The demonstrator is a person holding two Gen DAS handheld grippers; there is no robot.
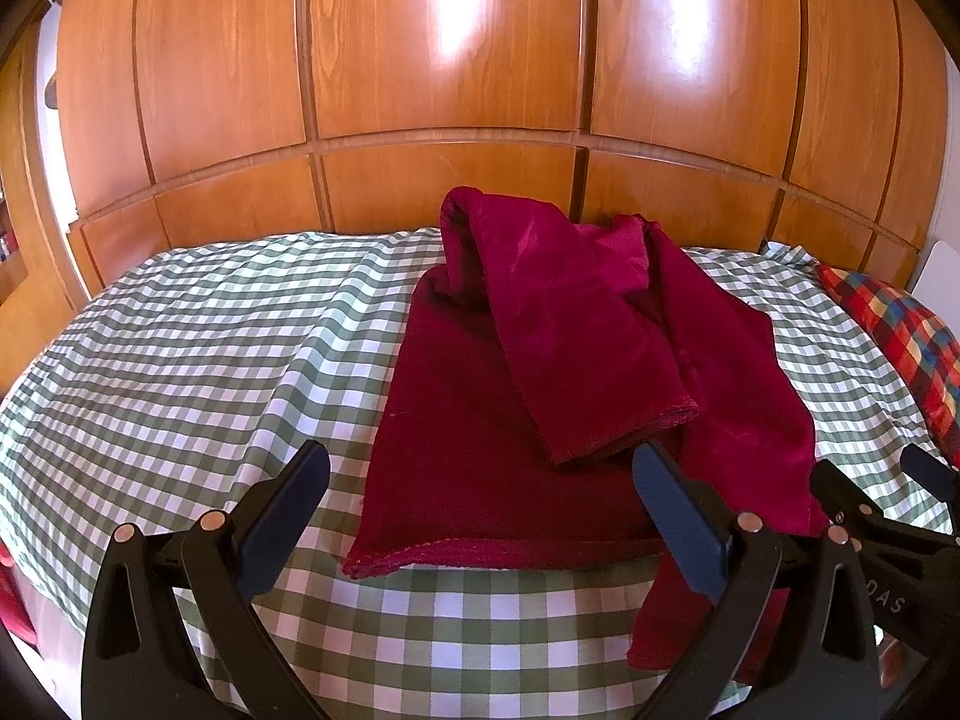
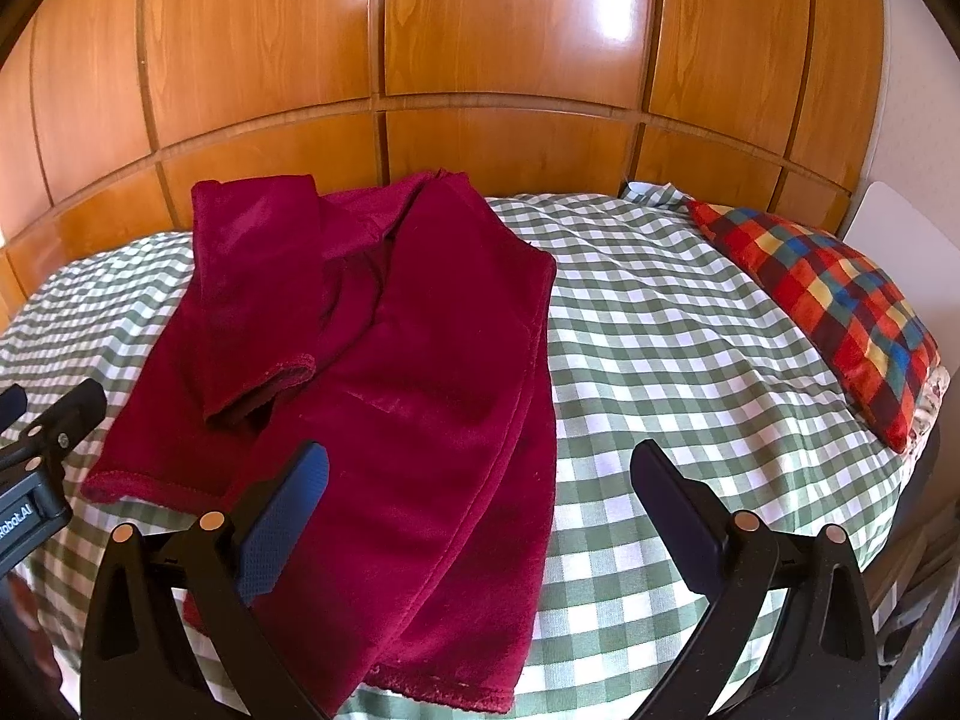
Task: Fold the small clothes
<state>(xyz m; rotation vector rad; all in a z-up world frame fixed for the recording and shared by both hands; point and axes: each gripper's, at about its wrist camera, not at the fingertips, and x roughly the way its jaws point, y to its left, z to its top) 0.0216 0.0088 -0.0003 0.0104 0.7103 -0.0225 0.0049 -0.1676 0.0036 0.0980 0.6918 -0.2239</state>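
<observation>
Both grippers — left (image 1: 480,531) and right (image 2: 480,531) — gape wide, holding nothing; the red garment (image 2: 384,372) runs near-to-far between them, right one nearer its hanging hem.

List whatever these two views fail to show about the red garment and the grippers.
- Red garment: its near right corner is hidden behind the left gripper in the left wrist view.
- Its lowest hem runs behind the right gripper in the right wrist view.
- Its far-side sleeve is folded over the body, covering whatever lies beneath.
- Type of garment: cannot tell; the collar area is bunched.
- Hands holding the grippers: outside both frames.
</observation>
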